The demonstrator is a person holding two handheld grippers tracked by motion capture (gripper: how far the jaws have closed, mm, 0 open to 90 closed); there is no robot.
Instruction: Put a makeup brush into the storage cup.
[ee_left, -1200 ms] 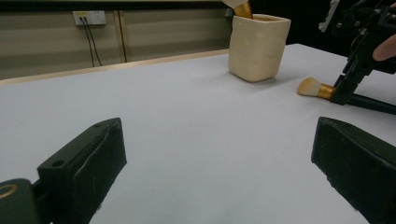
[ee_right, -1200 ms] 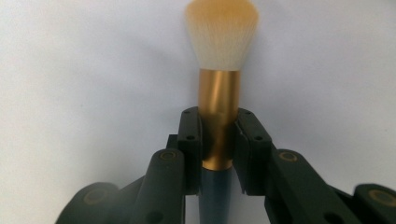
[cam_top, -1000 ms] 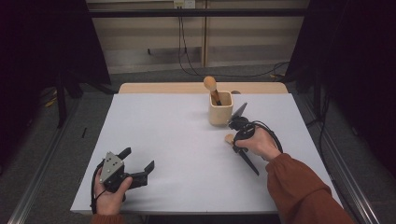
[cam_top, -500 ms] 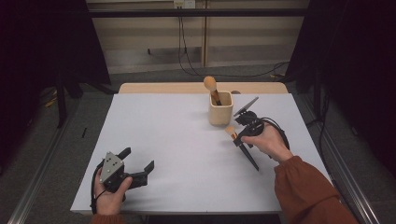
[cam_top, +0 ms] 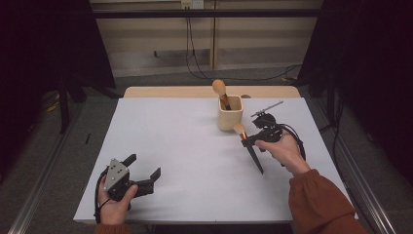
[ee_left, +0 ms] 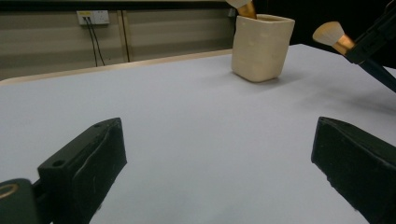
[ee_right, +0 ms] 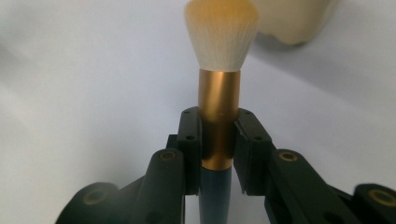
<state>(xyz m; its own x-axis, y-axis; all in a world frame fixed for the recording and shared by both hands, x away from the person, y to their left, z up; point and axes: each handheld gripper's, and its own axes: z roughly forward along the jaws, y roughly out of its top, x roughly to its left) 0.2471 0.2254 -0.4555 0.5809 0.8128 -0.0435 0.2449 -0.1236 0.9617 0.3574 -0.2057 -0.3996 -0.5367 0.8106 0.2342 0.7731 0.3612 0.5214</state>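
On the right half of the white table (cam_top: 175,146), the right gripper (cam_top: 249,140) is clamped on a makeup brush (cam_top: 247,144), and it's up off the surface. The right gripper view makes the grip really obvious: both black pads squeeze the gold metal collar (ee_right: 218,116) from either side, with the pale bristle head (ee_right: 220,35) sticking out past the jaws and the dark handle (ee_right: 215,196) running back between them. In the high view the brush sits tilted, bristles pointing up toward the cup and the dark pointy handle end slanting down toward the person's side of the table. The tip looks like it's hovering near the table, but I honestly can't tell whether it touches.

Just beyond the brush there's a cream-coloured cup (cam_top: 230,113), standing upright near the far edge of the table. A second brush (cam_top: 221,92) is already in it, leaning, fluffy head poking out over the rim. The held brush's bristles are close to the cup but not touching it.

The left gripper (cam_top: 144,171) is way over at the near left corner, well apart from all that, jaws spread wide with nothing between them, just bare table showing in the left gripper view.

As for logos or writing: nothing I can read anywhere, not on the cup, brushes or grippers.
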